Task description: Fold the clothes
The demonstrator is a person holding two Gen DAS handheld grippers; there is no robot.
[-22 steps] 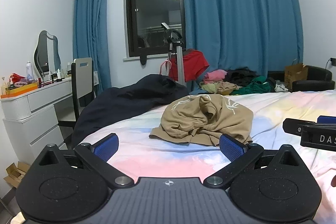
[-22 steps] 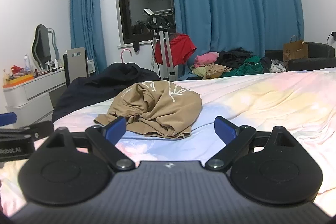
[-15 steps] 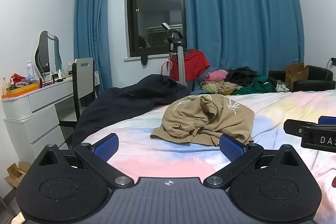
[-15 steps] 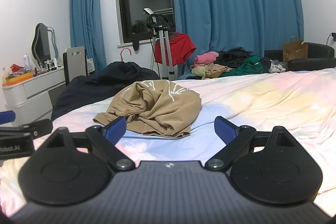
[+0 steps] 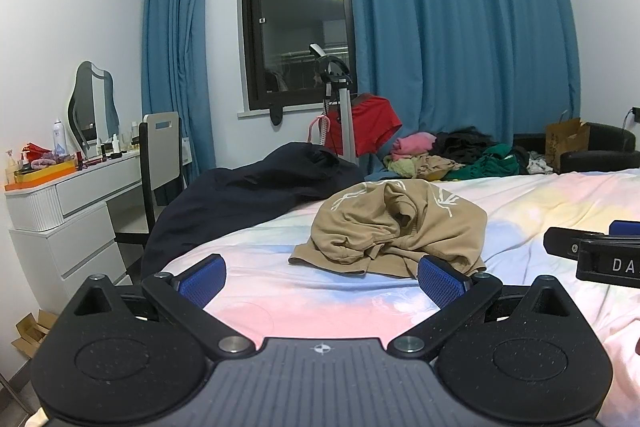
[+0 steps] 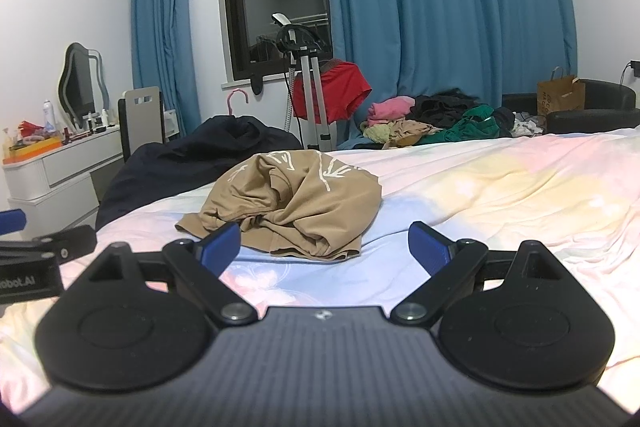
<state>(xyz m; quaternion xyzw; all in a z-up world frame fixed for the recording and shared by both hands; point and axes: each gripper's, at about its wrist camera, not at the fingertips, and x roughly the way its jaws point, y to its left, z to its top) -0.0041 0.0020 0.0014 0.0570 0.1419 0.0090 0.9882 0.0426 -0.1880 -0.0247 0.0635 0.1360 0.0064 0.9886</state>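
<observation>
A crumpled tan garment (image 5: 394, 227) with white print lies bunched on the pastel bedsheet (image 5: 280, 291), just ahead of both grippers; it also shows in the right wrist view (image 6: 296, 203). My left gripper (image 5: 322, 277) is open and empty, a short way in front of the garment. My right gripper (image 6: 324, 243) is open and empty, with its left fingertip close to the garment's near edge. The right gripper's side shows in the left wrist view (image 5: 592, 251), and the left gripper's side shows in the right wrist view (image 6: 40, 247).
A dark jacket (image 5: 248, 195) lies at the bed's far left edge. A pile of mixed clothes (image 5: 452, 157) sits beyond the bed by the blue curtains. A tripod with a red garment (image 5: 372, 127), a chair (image 5: 160, 155) and a white dresser (image 5: 60, 219) stand at the left.
Both grippers have edged slightly closer to the tan garment. Both stay open and the garment has not moved.
</observation>
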